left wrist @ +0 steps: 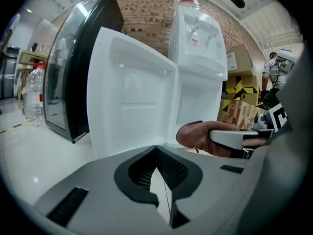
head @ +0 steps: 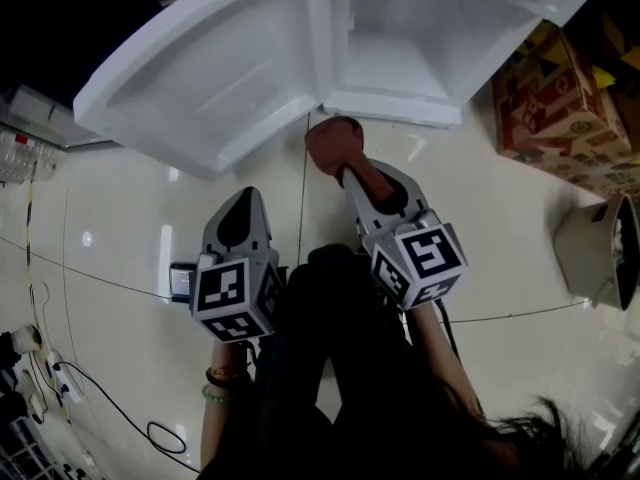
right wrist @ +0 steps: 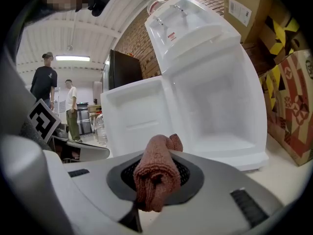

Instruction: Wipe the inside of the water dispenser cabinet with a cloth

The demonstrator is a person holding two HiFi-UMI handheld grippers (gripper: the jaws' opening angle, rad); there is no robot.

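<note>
The white water dispenser cabinet [head: 420,28] stands open, its door [head: 220,78] swung out to the left. My right gripper [head: 348,173] is shut on a rolled reddish-brown cloth [head: 335,148], held just in front of the cabinet's lower front edge. In the right gripper view the cloth [right wrist: 155,177] sticks out between the jaws, with the empty cabinet [right wrist: 220,106] and door [right wrist: 137,116] beyond. My left gripper [head: 243,196] hangs lower left of the cloth, shut and empty, short of the door [left wrist: 132,97]. The left gripper view shows the cloth [left wrist: 193,133] at its right.
Printed cardboard boxes [head: 555,108] stand right of the cabinet, and a beige bin [head: 600,253] sits further right. Cables [head: 60,378] trail over the floor at lower left. A black glass-fronted cooler [left wrist: 73,82] and water bottles [left wrist: 33,94] stand left. Two persons [right wrist: 46,87] stand far off.
</note>
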